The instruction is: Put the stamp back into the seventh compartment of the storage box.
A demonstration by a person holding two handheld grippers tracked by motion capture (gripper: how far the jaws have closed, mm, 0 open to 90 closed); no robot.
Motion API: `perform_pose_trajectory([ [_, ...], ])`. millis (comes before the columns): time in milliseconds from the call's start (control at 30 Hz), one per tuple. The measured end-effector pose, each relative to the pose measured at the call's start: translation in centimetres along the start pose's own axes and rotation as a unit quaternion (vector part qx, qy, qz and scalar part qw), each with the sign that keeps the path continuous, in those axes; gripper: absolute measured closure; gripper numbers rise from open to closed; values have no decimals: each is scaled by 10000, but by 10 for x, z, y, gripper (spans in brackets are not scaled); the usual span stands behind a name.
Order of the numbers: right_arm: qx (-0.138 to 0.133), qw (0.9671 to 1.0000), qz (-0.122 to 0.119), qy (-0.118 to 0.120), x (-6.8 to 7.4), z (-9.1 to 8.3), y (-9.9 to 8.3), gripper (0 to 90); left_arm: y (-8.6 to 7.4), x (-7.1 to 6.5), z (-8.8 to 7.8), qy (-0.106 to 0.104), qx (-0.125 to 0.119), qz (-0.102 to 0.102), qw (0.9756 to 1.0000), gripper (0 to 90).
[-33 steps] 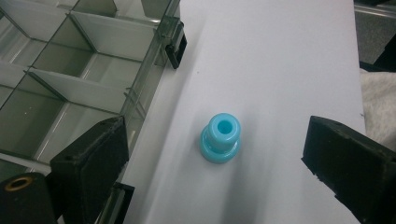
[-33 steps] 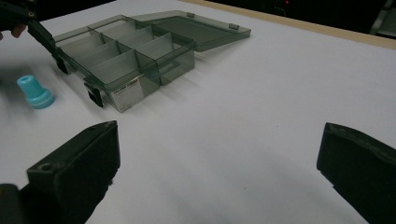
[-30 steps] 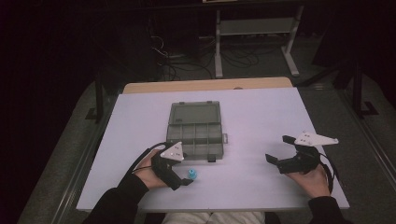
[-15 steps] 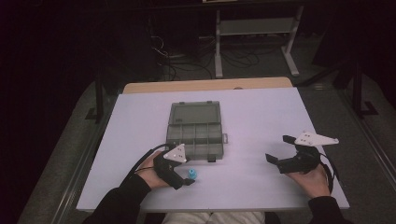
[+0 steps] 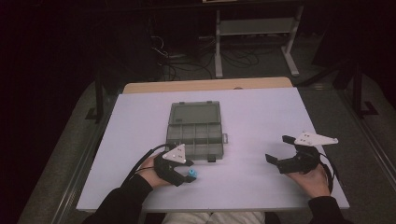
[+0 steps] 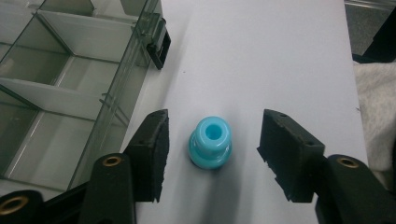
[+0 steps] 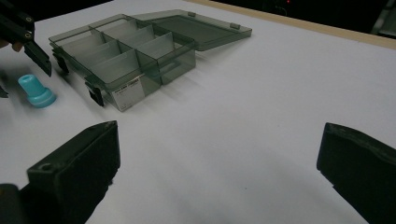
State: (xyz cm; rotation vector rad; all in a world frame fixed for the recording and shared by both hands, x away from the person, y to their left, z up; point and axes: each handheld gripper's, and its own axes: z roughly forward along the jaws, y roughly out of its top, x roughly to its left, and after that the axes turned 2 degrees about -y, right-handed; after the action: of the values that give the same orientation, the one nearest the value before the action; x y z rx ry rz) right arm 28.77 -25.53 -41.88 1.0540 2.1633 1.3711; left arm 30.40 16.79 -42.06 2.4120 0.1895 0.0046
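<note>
A small blue flanged plug point(image 6: 211, 147) stands upright on the white table point(image 5: 252, 116), just beside the front wall of the open compartment box point(image 5: 194, 135). The left gripper point(image 6: 212, 151) brackets it with jaws wide apart, both pads clear of it, a stance judged to precede a grasp. The visible compartments appear empty, lid laid back flat; the right gripper point(image 5: 280, 161) rests well apart, jaws spread, holding nothing.

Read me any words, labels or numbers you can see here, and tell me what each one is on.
None can be read.
White label on the front wall of the organizer box: print too small and blurred to read.
Blue piece, table and both tools: no text visible.
</note>
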Motion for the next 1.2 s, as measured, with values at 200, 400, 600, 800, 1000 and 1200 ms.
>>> perform_pose_trajectory([
  [200, 1, 10000, 2, 5, 0, 0, 0, 0, 0, 0, 0, 64, 16, -4, 10000, 544],
  [400, 28, 10000, 4, 23, 0, 0, 0, 0, -1, 1, 2, 82, 52, -55, 9999, 628],
  [600, 37, 10000, 10, 26, 0, 0, 0, 0, -1, 2, 3, 55, 75, -61, 9999, 722],
  [800, 40, 10000, 6, 24, 0, 0, 0, 0, -1, 3, 2, -24, 73, -108, 9999, 726],
  [1000, 27, 10000, 4, 18, 0, 0, 0, 0, -1, 4, -4, -44, -27, -163, 9999, 727],
  [1200, 22, 10000, 3, 16, 0, 0, 0, 0, 2, 7, -14, -74, -172, -225, 9996, 727],
])
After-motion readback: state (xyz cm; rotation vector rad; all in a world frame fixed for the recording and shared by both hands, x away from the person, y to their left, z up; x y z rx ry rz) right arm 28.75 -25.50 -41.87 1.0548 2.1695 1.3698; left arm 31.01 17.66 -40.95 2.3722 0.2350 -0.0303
